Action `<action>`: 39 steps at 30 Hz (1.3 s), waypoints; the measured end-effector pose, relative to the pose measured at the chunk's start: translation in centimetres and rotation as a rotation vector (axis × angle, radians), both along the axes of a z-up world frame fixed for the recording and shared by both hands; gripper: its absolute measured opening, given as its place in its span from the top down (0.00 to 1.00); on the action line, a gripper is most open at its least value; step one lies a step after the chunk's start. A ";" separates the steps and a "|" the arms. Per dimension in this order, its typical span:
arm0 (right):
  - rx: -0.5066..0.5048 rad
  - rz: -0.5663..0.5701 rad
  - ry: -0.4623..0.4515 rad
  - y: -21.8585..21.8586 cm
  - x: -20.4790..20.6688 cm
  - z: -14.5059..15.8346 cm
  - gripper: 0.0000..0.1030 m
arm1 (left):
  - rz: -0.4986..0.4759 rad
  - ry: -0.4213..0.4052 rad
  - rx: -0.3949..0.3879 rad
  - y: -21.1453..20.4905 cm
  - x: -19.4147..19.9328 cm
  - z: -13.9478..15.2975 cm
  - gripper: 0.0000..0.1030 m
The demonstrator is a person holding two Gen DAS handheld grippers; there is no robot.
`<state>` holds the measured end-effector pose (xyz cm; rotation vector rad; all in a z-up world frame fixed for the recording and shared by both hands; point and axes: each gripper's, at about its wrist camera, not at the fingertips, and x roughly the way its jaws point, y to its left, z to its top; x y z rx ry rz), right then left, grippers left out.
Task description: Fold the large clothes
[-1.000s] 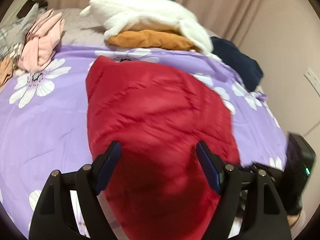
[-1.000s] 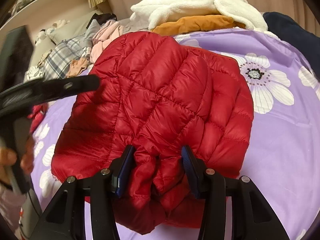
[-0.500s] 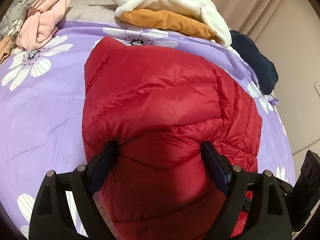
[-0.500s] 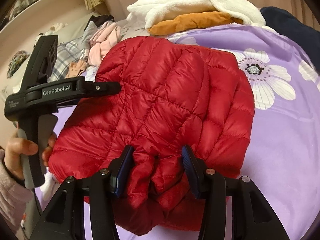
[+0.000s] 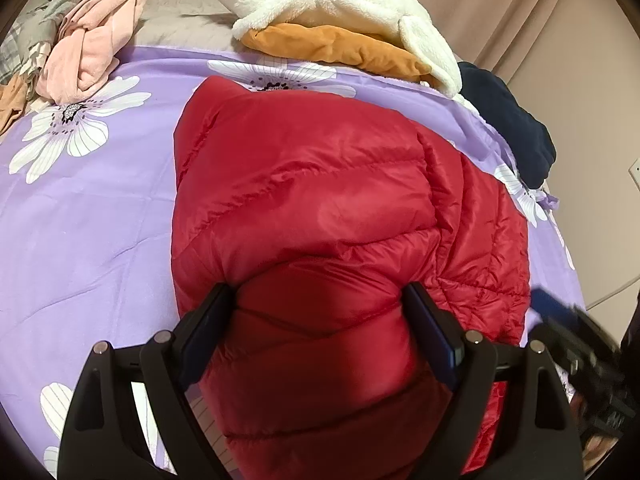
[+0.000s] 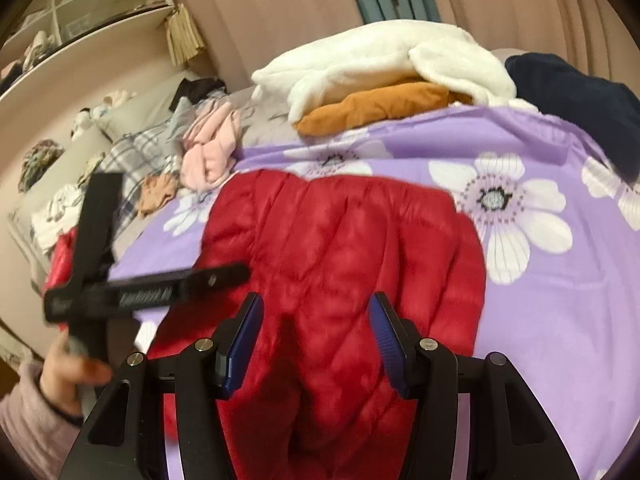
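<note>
Both grippers hold bunched folds of the red puffer jacket (image 5: 320, 208): the left gripper (image 5: 320, 332) pinches a thick roll between its pads, and the right gripper (image 6: 316, 340) clamps a ridge of the same jacket (image 6: 340, 248). Ahead of each, the jacket lies folded on the purple floral bedspread (image 5: 88, 216). For a neat fold, I judge both should lower their edges level before letting go.

Open purple flowered bedspread (image 5: 80, 240) lies to the left of the red puffer jacket (image 5: 320, 208), and more to its right (image 6: 560, 300). The far edge is blocked by a white fleece (image 5: 340, 4) over an orange garment (image 5: 332, 46). A pink clothes heap (image 5: 88, 56) fills the far left; a navy garment (image 5: 508, 120) the far right.
</note>
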<state>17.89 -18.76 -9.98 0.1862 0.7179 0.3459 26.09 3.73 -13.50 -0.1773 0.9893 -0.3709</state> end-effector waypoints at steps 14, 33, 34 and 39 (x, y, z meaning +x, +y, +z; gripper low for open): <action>0.022 -0.050 0.171 -1.0 3.8 -4.3 0.47 | -0.014 -0.025 0.051 -0.9 -0.1 -0.4 0.15; 0.041 -0.054 0.173 -1.1 3.5 -4.5 0.47 | -0.019 -0.056 0.080 -0.1 -4.3 0.7 0.15; 0.041 -0.055 0.174 -1.1 3.6 -4.5 0.47 | -0.023 -0.053 0.082 -0.1 -4.5 0.6 0.15; 0.036 -0.057 0.179 -1.1 3.6 -4.5 0.47 | -0.017 -0.037 0.075 0.1 -4.8 0.1 0.15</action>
